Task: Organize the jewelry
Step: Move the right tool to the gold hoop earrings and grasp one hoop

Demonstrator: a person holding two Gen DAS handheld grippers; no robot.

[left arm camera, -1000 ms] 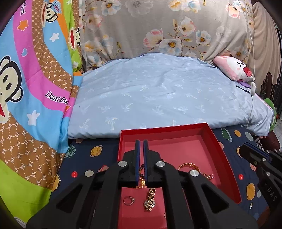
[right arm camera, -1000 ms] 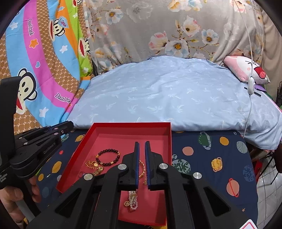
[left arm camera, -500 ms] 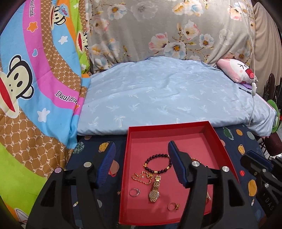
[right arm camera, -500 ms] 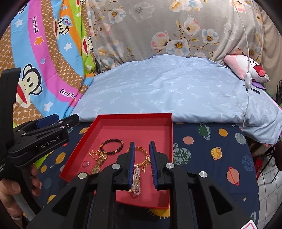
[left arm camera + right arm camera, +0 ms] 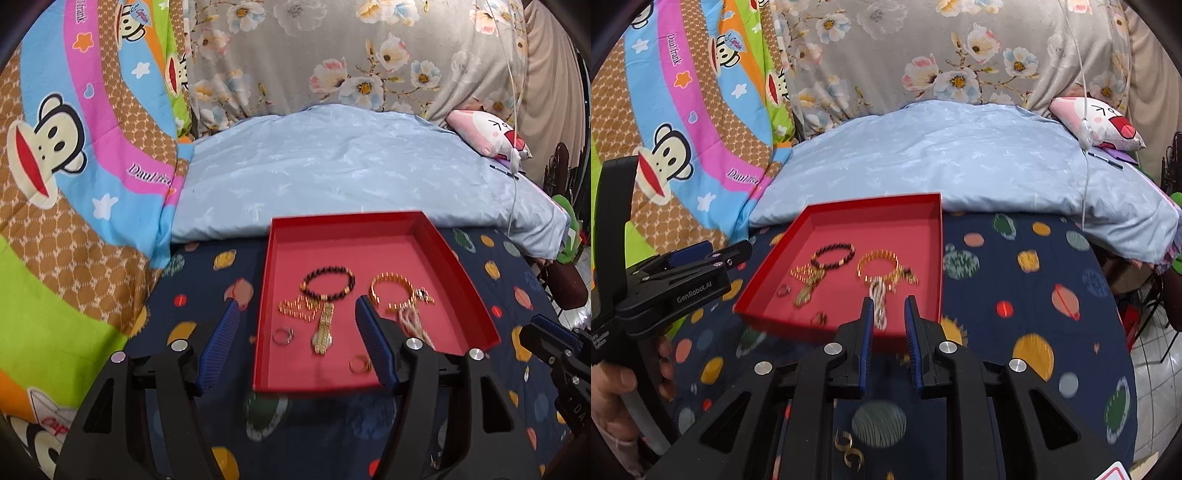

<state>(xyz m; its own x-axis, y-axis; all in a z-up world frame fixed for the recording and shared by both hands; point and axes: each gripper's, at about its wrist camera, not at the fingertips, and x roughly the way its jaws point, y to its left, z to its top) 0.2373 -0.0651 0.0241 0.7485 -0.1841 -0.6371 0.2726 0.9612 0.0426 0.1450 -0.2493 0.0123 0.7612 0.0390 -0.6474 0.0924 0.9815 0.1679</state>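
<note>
At the bottom of the right wrist view, two small gold hoop earrings (image 5: 849, 453) lie on the dark planet-print sheet (image 5: 1015, 280), under the arms of the right gripper (image 5: 889, 319). Its blue-padded jaws stand slightly parted with nothing between them, over the near edge of the red tray (image 5: 932, 236); they have just been opening. In the left wrist view the left gripper (image 5: 295, 325) fills the lower frame, its jaws spread wide and empty, having just opened further; its left finger hangs over the sheet and its right one over the tray's near right part. The tray sits at the centre of both views with all the other jewelry inside. Nearest its front edge lies a gold ring (image 5: 361, 364), with a silver ring (image 5: 283, 335) to the left and a gold watch (image 5: 323, 332) between them. A pearl strand (image 5: 413, 322) lies on the right, partly hidden by the finger. Further in, a gold chain (image 5: 297, 308) touches a dark beaded bracelet (image 5: 328, 282), and a gold bangle (image 5: 390, 291) lies to its right. Behind the tray lies a pale blue quilt (image 5: 351, 166), with a monkey-print blanket (image 5: 74, 147) at the left, a floral cloth (image 5: 332, 55) at the top and a pink plush (image 5: 487, 134) at the upper right. At the lower left of the right wrist view a hand (image 5: 613, 398) holds the left gripper's handle.
</note>
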